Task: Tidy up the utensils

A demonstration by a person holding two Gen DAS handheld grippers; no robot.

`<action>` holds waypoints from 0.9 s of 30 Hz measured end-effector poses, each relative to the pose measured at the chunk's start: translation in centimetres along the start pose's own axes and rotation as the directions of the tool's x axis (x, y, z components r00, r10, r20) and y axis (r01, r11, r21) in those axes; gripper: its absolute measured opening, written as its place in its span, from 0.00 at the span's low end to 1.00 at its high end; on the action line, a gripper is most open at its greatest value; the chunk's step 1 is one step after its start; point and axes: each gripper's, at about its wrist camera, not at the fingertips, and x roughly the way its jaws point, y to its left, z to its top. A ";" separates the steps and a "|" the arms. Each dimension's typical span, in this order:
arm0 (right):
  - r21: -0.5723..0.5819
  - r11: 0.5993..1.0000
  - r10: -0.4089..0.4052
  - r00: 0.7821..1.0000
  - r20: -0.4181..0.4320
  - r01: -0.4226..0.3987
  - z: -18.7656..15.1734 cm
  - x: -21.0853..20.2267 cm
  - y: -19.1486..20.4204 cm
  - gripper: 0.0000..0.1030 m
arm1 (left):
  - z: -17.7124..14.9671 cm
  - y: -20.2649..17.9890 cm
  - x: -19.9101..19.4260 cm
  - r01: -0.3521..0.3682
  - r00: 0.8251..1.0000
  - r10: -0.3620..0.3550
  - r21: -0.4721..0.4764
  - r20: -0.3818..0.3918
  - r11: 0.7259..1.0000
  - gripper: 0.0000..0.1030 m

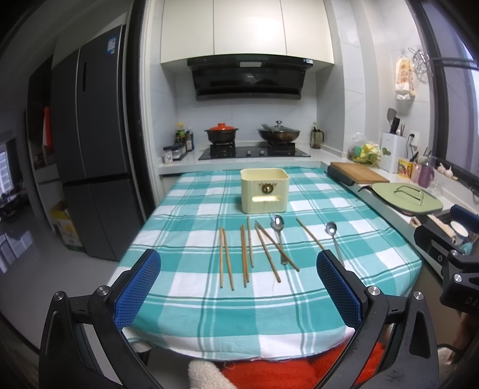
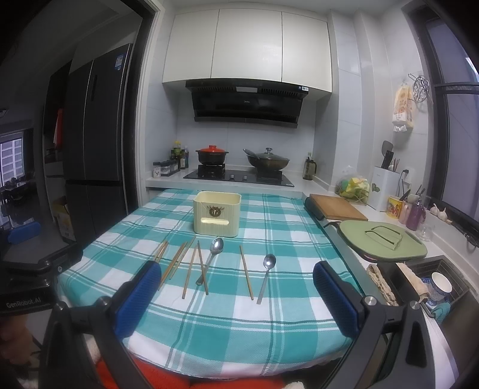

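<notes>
Wooden chopsticks [image 1: 244, 254] and two spoons [image 1: 277, 227] all lie loose on the checked cloth [image 1: 191, 305] before the cream holder [image 1: 265, 190], nothing sorted yet; left gripper [image 1: 236, 287] and right gripper [image 2: 236, 296] both hang wide, empty.

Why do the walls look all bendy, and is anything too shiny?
Left wrist view: the fisheye lens bows the fridge and window frame; glare whitens the cabinets. Right wrist view: same bending, dark corners, sharp chopsticks.

white-tiled kitchen: dark fridge [image 1: 89, 143] left, range hood [image 1: 248, 77] centre, window [image 1: 458, 119] right.
</notes>
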 end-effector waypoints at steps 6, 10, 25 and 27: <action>0.005 1.000 -0.001 1.000 -0.007 0.001 -0.1 0.2 -0.2 1.00 | 0.0 -0.2 0.3 0.003 1.000 -0.003 0.007 -0.007 1.000 1.00; 0.011 1.000 -0.001 1.000 -0.012 0.001 -0.1 0.3 -0.3 1.00 | -0.1 -0.3 0.3 0.004 1.000 -0.004 0.007 -0.009 1.000 1.00; 0.015 1.000 -0.002 1.000 -0.014 0.002 0.0 0.6 -0.4 1.00 | 0.1 -0.3 0.8 0.005 1.000 -0.005 0.010 -0.015 1.000 1.00; 0.015 1.000 -0.001 1.000 -0.017 0.001 0.0 0.6 -0.4 1.00 | 0.1 -0.3 0.8 0.005 1.000 -0.005 0.009 -0.016 1.000 1.00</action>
